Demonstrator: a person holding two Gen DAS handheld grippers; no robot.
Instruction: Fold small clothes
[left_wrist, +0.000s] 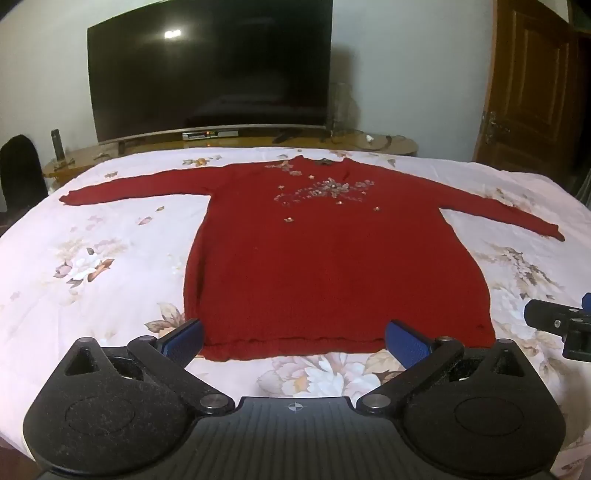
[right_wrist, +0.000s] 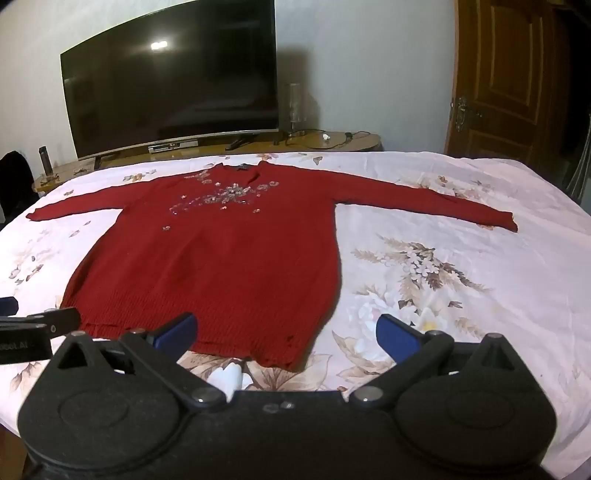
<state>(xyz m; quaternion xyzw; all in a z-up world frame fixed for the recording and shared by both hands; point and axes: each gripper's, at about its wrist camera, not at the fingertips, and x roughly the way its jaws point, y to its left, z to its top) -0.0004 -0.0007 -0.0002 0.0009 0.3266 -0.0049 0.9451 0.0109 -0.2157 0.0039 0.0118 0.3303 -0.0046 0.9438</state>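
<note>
The red knitted long-sleeved sweater (left_wrist: 332, 266) with a beaded flower front is lying flat on the floral white bedsheet (left_wrist: 92, 258), sleeves spread; it is looking soft, floppy and best pinched at hem corners. Just short of its hem, the left gripper (left_wrist: 293, 338) and right gripper (right_wrist: 286, 332) are hovering, jaws wide apart, holding nothing.

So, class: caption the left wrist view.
Open left tool poised at the hem of a red sweater spread flat on a floral bedsheet.

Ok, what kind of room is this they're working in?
Most likely a bedroom. A red sweater lies spread flat on a bed with a floral sheet, a large television stands on a low wooden cabinet behind, and a wooden door is on the right.
</note>
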